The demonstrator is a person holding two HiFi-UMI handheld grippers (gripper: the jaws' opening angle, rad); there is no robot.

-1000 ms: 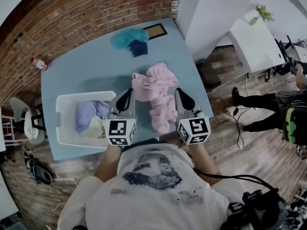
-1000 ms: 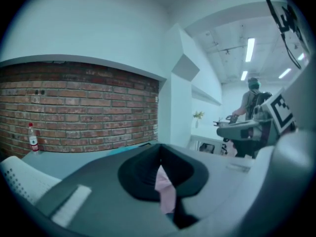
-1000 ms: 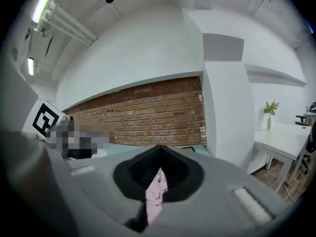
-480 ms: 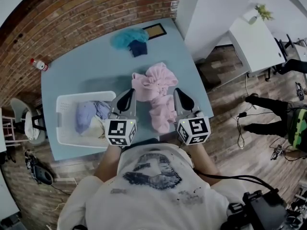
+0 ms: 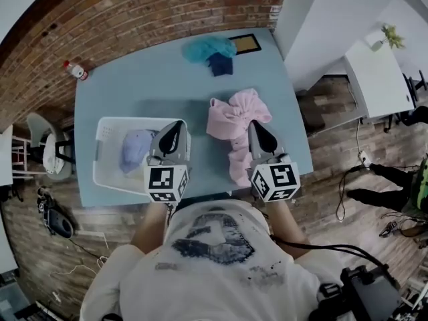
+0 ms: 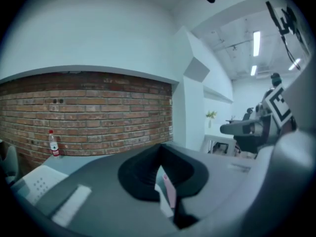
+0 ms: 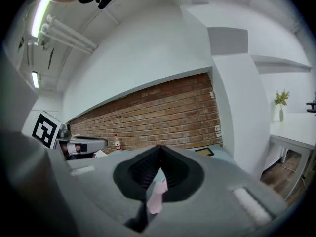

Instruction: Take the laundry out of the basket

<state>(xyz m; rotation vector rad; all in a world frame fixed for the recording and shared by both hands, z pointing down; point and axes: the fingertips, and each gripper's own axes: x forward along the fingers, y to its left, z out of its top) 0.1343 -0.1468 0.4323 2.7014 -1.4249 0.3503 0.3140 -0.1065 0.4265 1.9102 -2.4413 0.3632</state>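
Note:
A white laundry basket [image 5: 107, 122] stands on the blue table [image 5: 134, 92] at its near left, with lavender and pale laundry [image 5: 136, 148] inside. A pink garment [image 5: 234, 119] lies crumpled on the table to the right of it. My left gripper [image 5: 176, 127] hovers over the basket's right edge, shut and empty; its jaws [image 6: 160, 149] meet at the tips. My right gripper [image 5: 256, 127] hangs over the pink garment's right side, shut [image 7: 159, 149], and only a strip of pink shows below through the gap between its jaws.
A teal cloth [image 5: 204, 47] and a navy one [image 5: 219, 64] lie at the table's far edge beside a framed tan board [image 5: 246, 43]. A water bottle [image 5: 75, 70] stands at the far left corner. A brick wall runs behind; a chair [image 5: 43, 149] stands left.
Both grippers have shifted left across the table: the left one now overlaps the basket's right edge, the right one the pink garment. Both stayed shut.

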